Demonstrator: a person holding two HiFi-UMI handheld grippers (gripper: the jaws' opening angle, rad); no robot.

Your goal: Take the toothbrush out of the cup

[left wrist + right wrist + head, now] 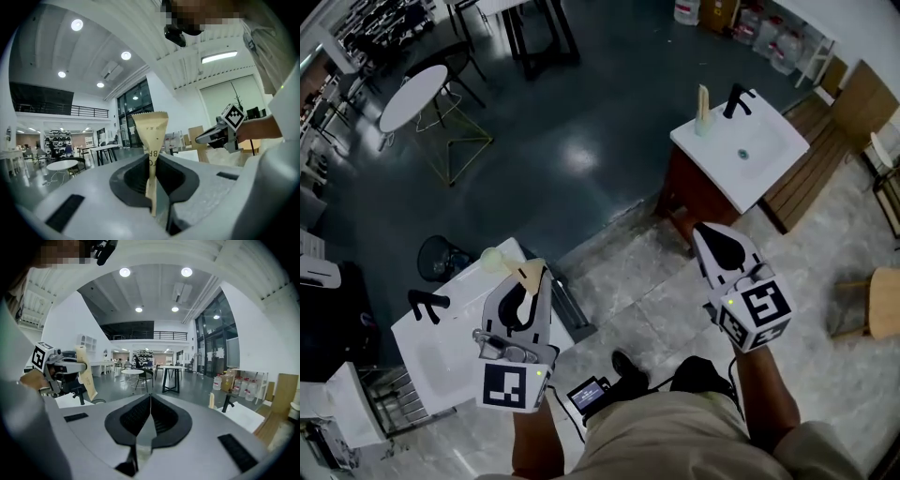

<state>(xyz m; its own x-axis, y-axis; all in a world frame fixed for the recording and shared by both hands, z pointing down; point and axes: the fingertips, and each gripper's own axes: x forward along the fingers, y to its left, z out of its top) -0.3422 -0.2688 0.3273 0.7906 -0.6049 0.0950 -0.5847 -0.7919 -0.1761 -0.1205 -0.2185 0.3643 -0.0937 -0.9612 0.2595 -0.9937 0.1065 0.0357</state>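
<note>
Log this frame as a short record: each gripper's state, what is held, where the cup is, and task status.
left gripper: shut on the paper-wrapped toothbrush, whose wide end sticks up past the jaws
right gripper: shut, nothing between the jaws
cup: pale, on the near white basin, beside the black tap
task status: toothbrush looks out of the cup; the left gripper view shows no cup around it

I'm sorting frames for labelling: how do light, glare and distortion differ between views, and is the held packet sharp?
Head view: dim, with a pale glare patch on the dark floor. Left gripper view: strong fisheye bending, bright ceiling lamps, yet the paper packet clamped in the left gripper is sharp. Right gripper view: same fisheye, dark corners, the shut right gripper in focus.
</note>
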